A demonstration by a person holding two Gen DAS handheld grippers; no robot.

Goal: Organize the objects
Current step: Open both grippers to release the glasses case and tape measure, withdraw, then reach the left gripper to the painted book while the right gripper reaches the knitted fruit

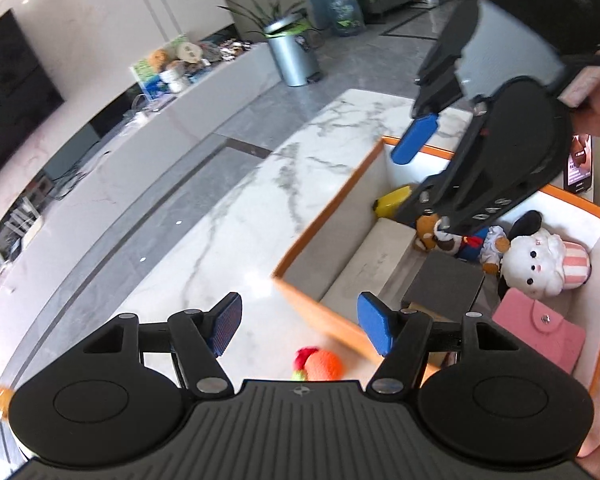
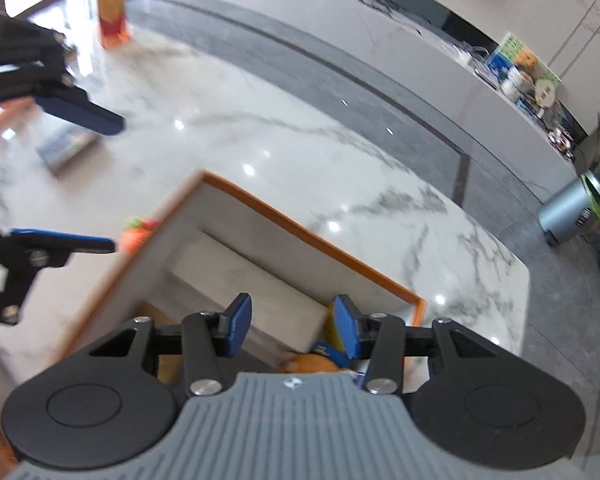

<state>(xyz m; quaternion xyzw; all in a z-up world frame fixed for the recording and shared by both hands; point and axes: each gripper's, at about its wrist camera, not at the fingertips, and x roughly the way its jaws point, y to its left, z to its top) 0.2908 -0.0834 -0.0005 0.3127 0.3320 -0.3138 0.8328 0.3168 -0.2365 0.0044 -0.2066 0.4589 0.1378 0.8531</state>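
Orange knitted toy with a red and green tuft sits on the marble tabletop, just outside the near wall of the orange-rimmed box, the nearest loose piece left to organize as I read it. From the right wrist view the same toy peeks out beside the box's corner, partly hidden by the rim.

Left gripper hangs above it, jaws spread, nothing between the blue pads. Right gripper is over the box interior, jaws parted with empty air between them, released.

Handling judgement: the toy looks soft, light and squashy, so it should compress under the pads rather than slip, and it is hardly fragile. Best hold, I reckon, is across the round orange body, not the floppy tuft (which would likely let it dangle and swing).

Its long axis seems to run from the tuft to the orange end, lying flat on the table, tuft toward the left of the left wrist view; blur makes the exact angle hard to call.

Inside the box already: a white plush, a small bear figure, a pink pouch, a dark block and something yellow. Free floor remains along the pale strip by the near wall.
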